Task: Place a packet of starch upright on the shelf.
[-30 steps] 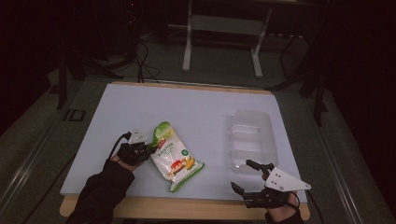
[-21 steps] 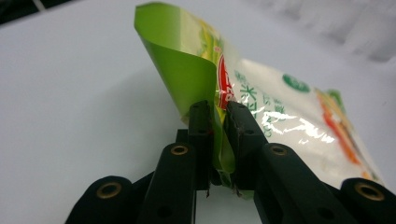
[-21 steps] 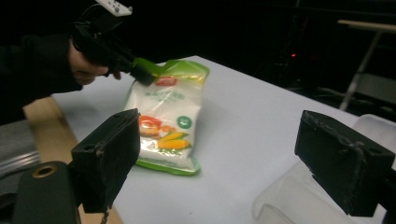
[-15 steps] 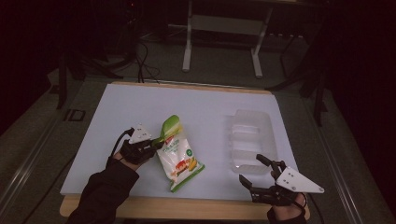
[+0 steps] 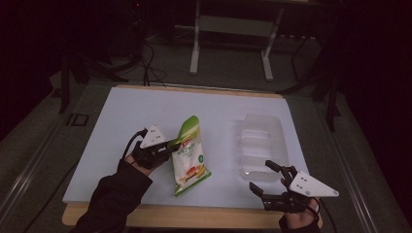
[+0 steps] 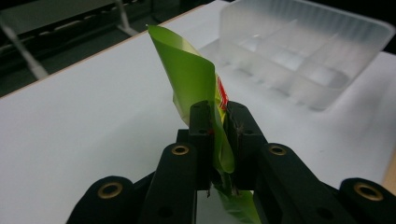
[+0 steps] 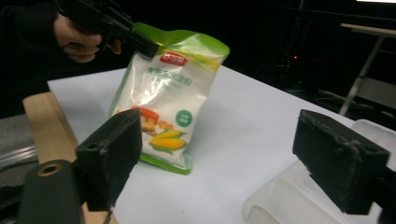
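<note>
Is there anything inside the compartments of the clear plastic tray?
No, in the left gripper view the clear plastic tray shows bare compartments, and the snack bag is held outside it by the left tool.

Snack bag (image 5: 190, 160) stands left of tray (image 5: 262, 145), on table (image 5: 121, 111)

Wearing a dark long sleeve (image 5: 116, 196) on the left forearm. Gripping two black grippers: left gripper (image 5: 167, 145) and right gripper (image 5: 265, 179), each carrying a grey three-cornered plate (image 5: 311, 184) dotted with small screws. Showing brass-ringed holes (image 6: 180, 150) along black jaws. Trailing a black cable (image 5: 132, 141).
</note>
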The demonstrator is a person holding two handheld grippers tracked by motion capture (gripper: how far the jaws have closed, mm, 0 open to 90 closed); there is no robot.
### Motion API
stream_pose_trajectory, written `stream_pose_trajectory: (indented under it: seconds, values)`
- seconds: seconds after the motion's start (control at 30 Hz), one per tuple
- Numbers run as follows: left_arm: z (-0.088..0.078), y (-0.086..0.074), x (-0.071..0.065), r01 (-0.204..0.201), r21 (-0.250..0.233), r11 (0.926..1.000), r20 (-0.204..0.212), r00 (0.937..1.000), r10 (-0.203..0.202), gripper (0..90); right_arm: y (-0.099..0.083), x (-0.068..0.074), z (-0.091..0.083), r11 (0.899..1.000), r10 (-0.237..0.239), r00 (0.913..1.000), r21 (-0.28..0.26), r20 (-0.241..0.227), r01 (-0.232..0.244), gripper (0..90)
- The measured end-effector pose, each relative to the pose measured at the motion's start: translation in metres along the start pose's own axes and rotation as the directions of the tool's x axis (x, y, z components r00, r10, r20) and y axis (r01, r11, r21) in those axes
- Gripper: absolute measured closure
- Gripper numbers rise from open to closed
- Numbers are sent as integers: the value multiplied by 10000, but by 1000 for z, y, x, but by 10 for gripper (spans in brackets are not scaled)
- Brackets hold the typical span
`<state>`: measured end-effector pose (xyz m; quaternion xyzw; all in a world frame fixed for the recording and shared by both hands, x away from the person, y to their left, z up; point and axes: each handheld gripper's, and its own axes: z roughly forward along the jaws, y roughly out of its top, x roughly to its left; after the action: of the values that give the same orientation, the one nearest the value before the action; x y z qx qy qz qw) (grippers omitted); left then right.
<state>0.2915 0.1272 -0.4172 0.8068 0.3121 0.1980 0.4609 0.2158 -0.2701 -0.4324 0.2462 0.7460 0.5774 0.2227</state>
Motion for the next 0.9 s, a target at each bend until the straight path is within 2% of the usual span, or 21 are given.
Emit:
stream_pose_trajectory:
  seconds: [0.1, 0.13, 0.2, 0.27, 0.37, 0.43, 0.47, 0.5, 0.53, 0.6, 0.63, 0.67, 0.73, 0.8, 0.87, 0.9]
  values:
    - [0, 5, -4, -63, -124, 9999, 131, 9999, 64, 826, 0, 0, 2, 9994, 216, 9996, 277, -191, -211, 139]
    - [-1, 7, -5, -17, -114, 9999, 301, 9995, 21, 828, 0, 0, 3, 9988, 207, 9995, 441, -250, -196, 140]
    - [-2, 11, -8, -133, -276, 9995, 306, 9994, 141, 829, -1, 0, 5, 9969, 259, 9991, 751, -334, -233, 140]
    - [-3, 17, -11, -346, -341, 9988, 308, 9989, 357, 830, -2, -1, 6, 9966, 419, 9980, 723, -477, -383, 139]
    - [-6, 24, -14, -576, -659, 9962, 392, 9974, 602, 832, -1, -2, 6, 9964, 394, 9984, 771, -393, -363, 128]
    - [-9, 27, -15, -657, -946, 9933, 756, 9945, 729, 833, 0, -3, 7, 9952, 462, 9969, 893, -636, -404, 115]
    - [-11, 29, -15, -705, -1104, 9914, 749, 9941, 790, 833, 1, -3, 6, 9958, 465, 9962, 820, -736, -404, 115]
    - [-13, 31, -13, -620, -1235, 9904, 1118, 9908, 759, 833, 2, -3, 6, 9956, 545, 9945, 814, -892, -472, 115]
    - [-14, 32, -12, -657, -1346, 9887, 1079, 9909, 805, 833, 4, -4, 5, 9952, 521, 9944, 877, -924, -440, 115]
    - [-16, 35, -10, -581, -1504, 9869, 1402, 9869, 795, 834, 6, -5, 4, 9953, 374, 9945, 930, -982, -283, 115]
    - [-18, 37, -10, -627, -1557, 9858, 1334, 9875, 838, 834, 8, -7, 3, 9947, 447, 9935, 964, -1047, -346, 116]
    - [-18, 38, -11, -635, -1538, 9861, 1441, 9858, 860, 834, 11, -8, 2, 9944, 579, 9925, 943, -1079, -477, 116]
    - [-20, 41, -16, -943, -1503, 9841, 1315, 9847, 1145, 834, 16, -12, -1, 9947, 731, 9910, 798, -1123, -643, 110]
    - [-21, 43, -23, -1186, -1513, 9813, 1410, 9800, 1402, 834, 23, -15, -4, 9965, 551, 9922, 692, -1120, -475, 109]
    - [-22, 44, -27, -1359, -1534, 9788, 1512, 9756, 1591, 834, 32, -18, -5, 9988, 361, 9914, 369, -1262, -317, 107]
    - [-23, 44, -27, -1386, -1585, 9776, 1432, 9764, 1616, 834, 37, -20, -5, 9992, 299, 9919, 290, -1237, -266, 107]
